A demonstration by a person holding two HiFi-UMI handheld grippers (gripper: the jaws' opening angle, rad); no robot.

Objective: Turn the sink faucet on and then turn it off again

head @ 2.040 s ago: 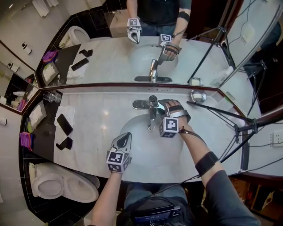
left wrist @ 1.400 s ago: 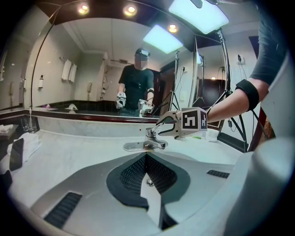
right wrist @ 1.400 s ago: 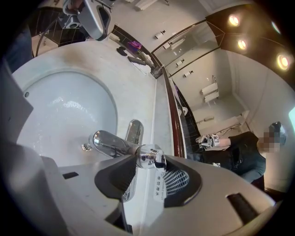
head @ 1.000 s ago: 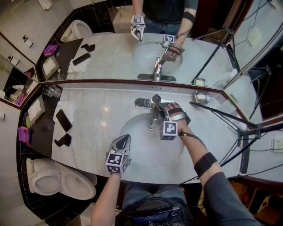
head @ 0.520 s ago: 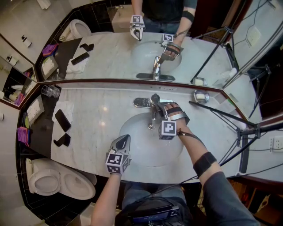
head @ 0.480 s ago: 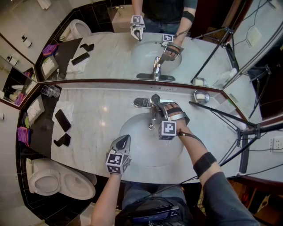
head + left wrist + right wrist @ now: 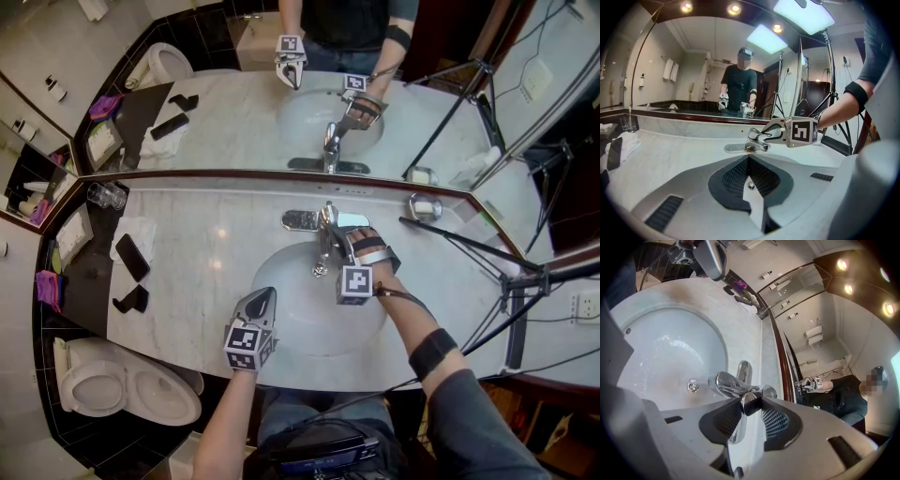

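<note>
Faucet stands at the sink's back rim; left tongs idle pressed together, right tongs have just closed, pinching its lever tip, so swing gently, keeping that grip centred.

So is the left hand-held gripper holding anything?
No, the left hand-held gripper is shut, with nothing between its jaws.

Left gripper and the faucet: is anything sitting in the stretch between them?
Nothing stands there. In the head view only the bare white sink basin separates the left gripper from the faucet; the left gripper view agrees.
</note>
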